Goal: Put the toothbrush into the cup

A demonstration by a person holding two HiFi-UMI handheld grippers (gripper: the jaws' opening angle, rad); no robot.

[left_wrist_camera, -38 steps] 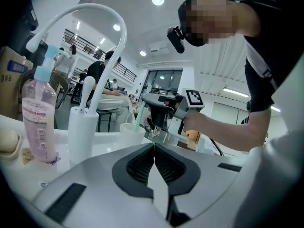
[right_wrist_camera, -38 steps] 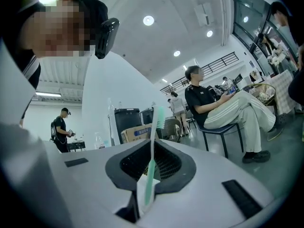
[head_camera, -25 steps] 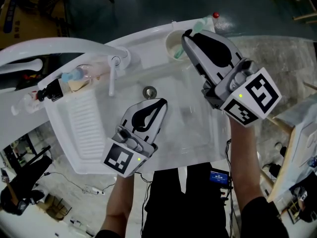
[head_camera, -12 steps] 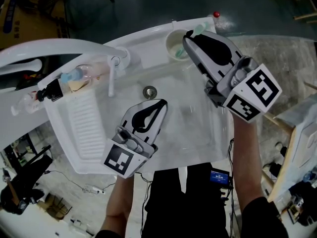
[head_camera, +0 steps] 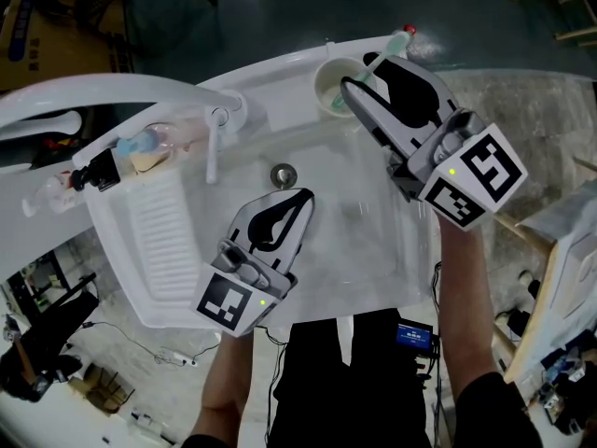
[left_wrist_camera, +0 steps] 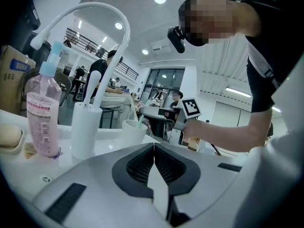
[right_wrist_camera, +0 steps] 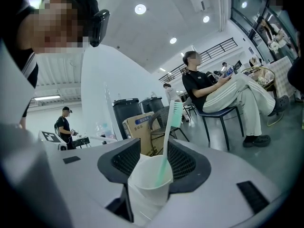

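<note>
A white cup [head_camera: 328, 79] stands on the sink's back right corner. The mint-green toothbrush [head_camera: 381, 56] leans in it, bristle head up and to the right. My right gripper [head_camera: 367, 75] is at the cup, its jaws opening, one on each side of the brush, and the pads do not press it. In the right gripper view the toothbrush [right_wrist_camera: 169, 132] rises out of the cup [right_wrist_camera: 148, 184] between the parted pads of that gripper [right_wrist_camera: 156, 154]. My left gripper [head_camera: 304, 194] hovers over the basin, shut and empty; its own view shows the left gripper [left_wrist_camera: 154, 146] with jaws together, and the cup [left_wrist_camera: 132, 132] beyond.
The white sink [head_camera: 373, 250] has a drain [head_camera: 282, 174], a faucet [head_camera: 213, 140] at the back and a ribbed washboard [head_camera: 154, 231] on the left. A pink pump bottle [head_camera: 140, 144] lies behind the washboard. The faucet base [left_wrist_camera: 84, 132] stands near the cup.
The right gripper's jaws have parted and let go of the toothbrush, which now leans in the cup with its head further up and right. The left gripper has not moved.
</note>
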